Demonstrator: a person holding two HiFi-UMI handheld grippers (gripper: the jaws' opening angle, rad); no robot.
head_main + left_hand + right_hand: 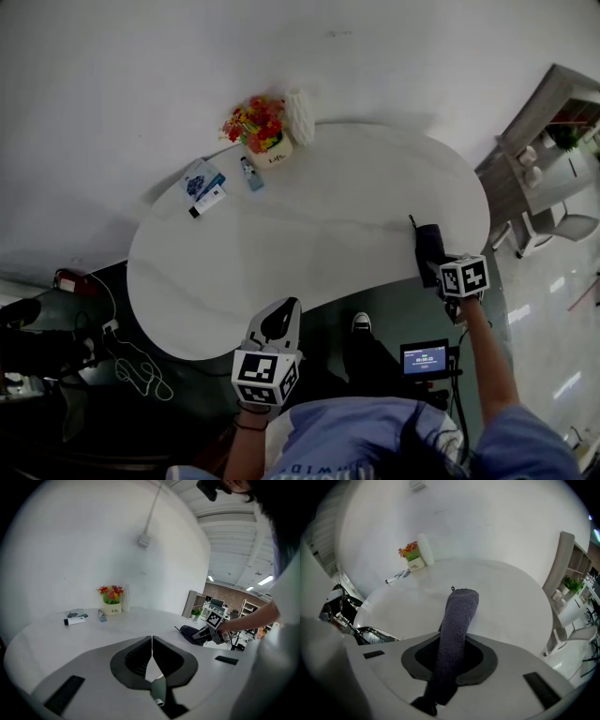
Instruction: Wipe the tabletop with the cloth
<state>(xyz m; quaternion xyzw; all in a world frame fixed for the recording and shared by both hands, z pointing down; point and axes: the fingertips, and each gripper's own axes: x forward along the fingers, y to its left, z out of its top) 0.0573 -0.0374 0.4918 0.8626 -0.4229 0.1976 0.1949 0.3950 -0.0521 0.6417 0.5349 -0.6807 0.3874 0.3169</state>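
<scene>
The right gripper [452,654] has its two jaws shut tight on a dark grey fuzzy cloth [458,616] at the right edge of the white oval tabletop [319,225].
The cloth is bunched up long and thin. Its long way runs straight out from the jaws, and its free end points across the table toward the wall, with a little loop at the tip. The end inside the jaws is hidden, and I cannot tell if the cloth touches the table. The left gripper [152,644] has its jaws pressed together with nothing in them, near the front edge of the table, well apart from the cloth. Far back by the wall sit a small pot of red and yellow flowers [261,131] and a blue and white packet [202,185], too small to read.
</scene>
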